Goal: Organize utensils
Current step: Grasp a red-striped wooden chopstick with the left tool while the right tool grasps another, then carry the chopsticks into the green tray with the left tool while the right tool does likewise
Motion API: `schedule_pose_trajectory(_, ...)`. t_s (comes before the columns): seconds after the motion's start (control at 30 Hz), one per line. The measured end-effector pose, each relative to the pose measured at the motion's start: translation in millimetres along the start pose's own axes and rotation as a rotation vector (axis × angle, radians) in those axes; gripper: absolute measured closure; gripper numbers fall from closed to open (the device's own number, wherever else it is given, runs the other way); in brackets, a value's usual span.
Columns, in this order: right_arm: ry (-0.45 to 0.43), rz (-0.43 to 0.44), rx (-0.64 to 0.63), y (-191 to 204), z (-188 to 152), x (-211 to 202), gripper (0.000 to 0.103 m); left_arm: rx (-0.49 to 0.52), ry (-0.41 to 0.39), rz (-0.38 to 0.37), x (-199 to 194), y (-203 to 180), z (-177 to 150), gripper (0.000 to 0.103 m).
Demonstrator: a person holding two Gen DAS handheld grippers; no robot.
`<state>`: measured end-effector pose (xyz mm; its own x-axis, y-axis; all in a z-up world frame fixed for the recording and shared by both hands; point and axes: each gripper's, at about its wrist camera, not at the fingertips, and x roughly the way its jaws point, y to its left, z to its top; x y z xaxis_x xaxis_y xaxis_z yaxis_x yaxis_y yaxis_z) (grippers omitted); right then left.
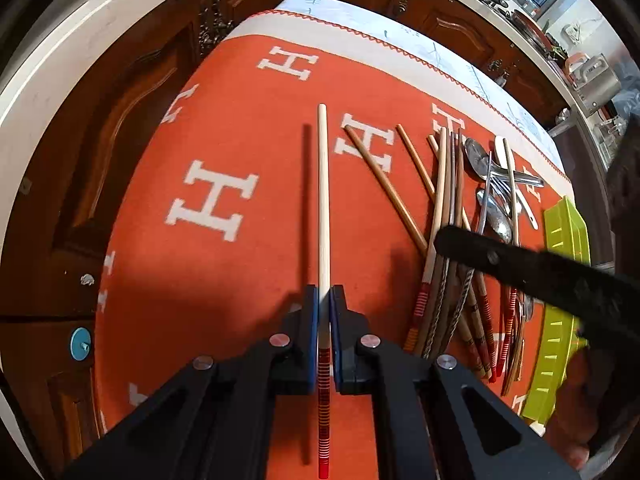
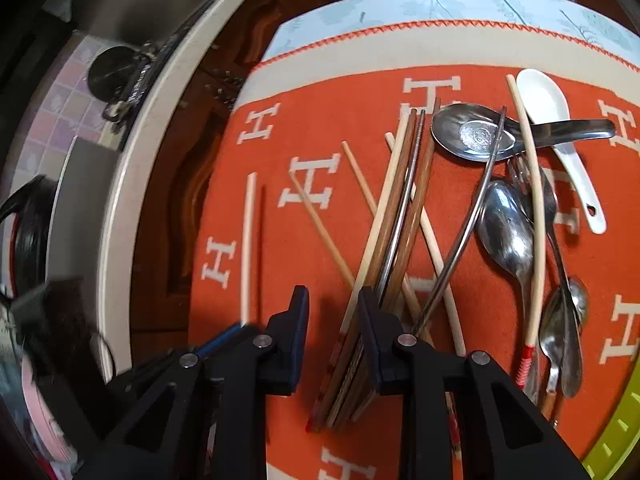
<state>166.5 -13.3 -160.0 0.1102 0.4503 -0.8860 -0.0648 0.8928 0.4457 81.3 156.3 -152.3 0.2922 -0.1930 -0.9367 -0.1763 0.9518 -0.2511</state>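
Note:
My left gripper [image 1: 324,300] is shut on a pale chopstick [image 1: 323,200] with a red-striped end, held level above the orange cloth [image 1: 224,280]; it casts a shadow to its left. A pile of chopsticks [image 1: 444,240], metal spoons [image 1: 478,160] and a fork lies to its right. My right gripper [image 2: 332,304] is open over the near end of the chopstick bundle [image 2: 396,220], touching none of it. A large metal spoon [image 2: 472,132], a white ceramic spoon [image 2: 552,112] and smaller spoons [image 2: 506,228] lie to the right. The held chopstick [image 2: 248,248] shows at the left.
A lime green tray [image 1: 560,320] lies at the cloth's right edge; its rim [image 2: 616,440] shows at lower right in the right wrist view. Dark wooden cabinets [image 1: 120,140] and a white counter edge [image 2: 132,184] lie beyond the table. My right gripper's finger [image 1: 520,268] crosses the pile.

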Motion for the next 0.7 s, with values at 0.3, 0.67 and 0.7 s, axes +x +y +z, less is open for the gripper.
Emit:
schedule_pose_trajectory(0.3,-0.002,-0.047,0.048,-8,17,16,0.079,-0.002,-0.003,-0.023,1,3,1,0.100)
schedule_pose_trajectory(0.67,-0.034,-0.055,0.026,8,24,13,0.081,-0.005,-0.001,-0.038,2,7,4,0.099)
schedule_pose_trajectory(0.7,-0.035,-0.051,0.026,8,23,12,0.081,-0.003,-0.002,-0.040,2,7,4,0.099)
